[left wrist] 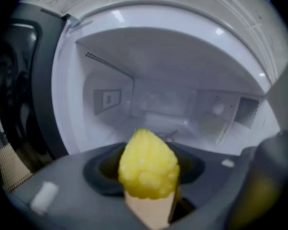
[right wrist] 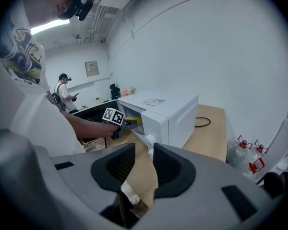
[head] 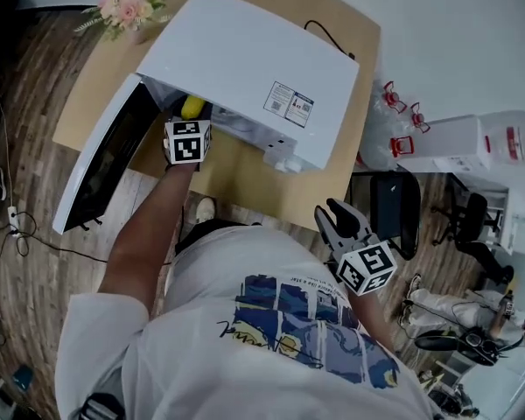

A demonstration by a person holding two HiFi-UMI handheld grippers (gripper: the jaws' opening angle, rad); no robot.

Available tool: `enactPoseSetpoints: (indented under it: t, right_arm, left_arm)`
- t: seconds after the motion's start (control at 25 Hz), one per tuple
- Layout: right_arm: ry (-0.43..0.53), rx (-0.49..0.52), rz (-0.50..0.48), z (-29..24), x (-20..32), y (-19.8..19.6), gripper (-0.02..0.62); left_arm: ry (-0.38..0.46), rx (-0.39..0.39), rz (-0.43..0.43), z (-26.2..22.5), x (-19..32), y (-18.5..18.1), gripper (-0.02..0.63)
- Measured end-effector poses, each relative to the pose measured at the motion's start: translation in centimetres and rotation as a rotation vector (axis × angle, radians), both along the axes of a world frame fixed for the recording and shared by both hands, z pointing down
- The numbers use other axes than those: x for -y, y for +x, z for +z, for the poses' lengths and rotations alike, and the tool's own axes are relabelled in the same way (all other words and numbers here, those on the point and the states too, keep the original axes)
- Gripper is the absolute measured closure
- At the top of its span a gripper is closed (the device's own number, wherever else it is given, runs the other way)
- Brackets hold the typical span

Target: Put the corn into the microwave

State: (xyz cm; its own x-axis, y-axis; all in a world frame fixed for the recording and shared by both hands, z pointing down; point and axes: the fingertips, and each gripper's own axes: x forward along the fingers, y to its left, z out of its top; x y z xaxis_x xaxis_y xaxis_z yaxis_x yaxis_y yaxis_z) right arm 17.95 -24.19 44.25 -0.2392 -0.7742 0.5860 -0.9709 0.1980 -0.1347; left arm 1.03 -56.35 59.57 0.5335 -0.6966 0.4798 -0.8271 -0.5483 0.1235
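A white microwave [head: 245,68] stands on a wooden table [head: 245,178] with its door [head: 101,160] swung open to the left. My left gripper [head: 191,121] is at the oven's mouth, shut on a yellow corn cob [head: 192,106]. In the left gripper view the corn [left wrist: 149,166] sticks up between the jaws of the left gripper [left wrist: 149,181], with the bare white cavity [left wrist: 168,99] right ahead. My right gripper [head: 337,219] hangs back by my body off the table's near edge. Its jaws [right wrist: 144,164] stand apart with nothing between them.
A small bunch of flowers [head: 131,9] sits at the table's far left corner. A black cable [head: 328,35] trails behind the oven. Water jugs [head: 394,116], a white box [head: 472,143] and a dark chair [head: 394,204] stand to the right. Another person [right wrist: 65,92] stands far off.
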Motion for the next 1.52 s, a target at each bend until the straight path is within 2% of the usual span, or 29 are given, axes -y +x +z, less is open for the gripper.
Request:
enactPoseSetpoints:
  t: [0.28, 0.6, 0.96, 1.28, 1.52]
  right_arm:
    - [-0.035, 0.004, 0.086, 0.6, -0.3, -1.3, 0.488]
    - [-0.066, 0.009, 0.088, 1.1, 0.5, -3.1, 0.488]
    - [-0.094, 0.007, 0.114, 1.7, 0.1, -4.0, 0.486]
    - [-0.097, 0.015, 0.109, 2.8, -2.1, -4.9, 0.485]
    - [-0.039, 0.016, 0.081, 2.0, -3.7, -5.2, 0.489]
  left_arm:
    - [0.033, 0.035, 0.050, 0.3, 3.0, 1.4, 0.353]
    - [0.003, 0.097, 0.071, 1.7, 4.1, 1.7, 0.350]
    - [0.038, 0.115, 0.097, 1.6, 4.5, 1.5, 0.344]
    - [0.044, 0.107, 0.119, 1.0, 2.6, 0.1, 0.305]
    - [0.074, 0.102, 0.101, -0.7, -0.1, -1.7, 0.301]
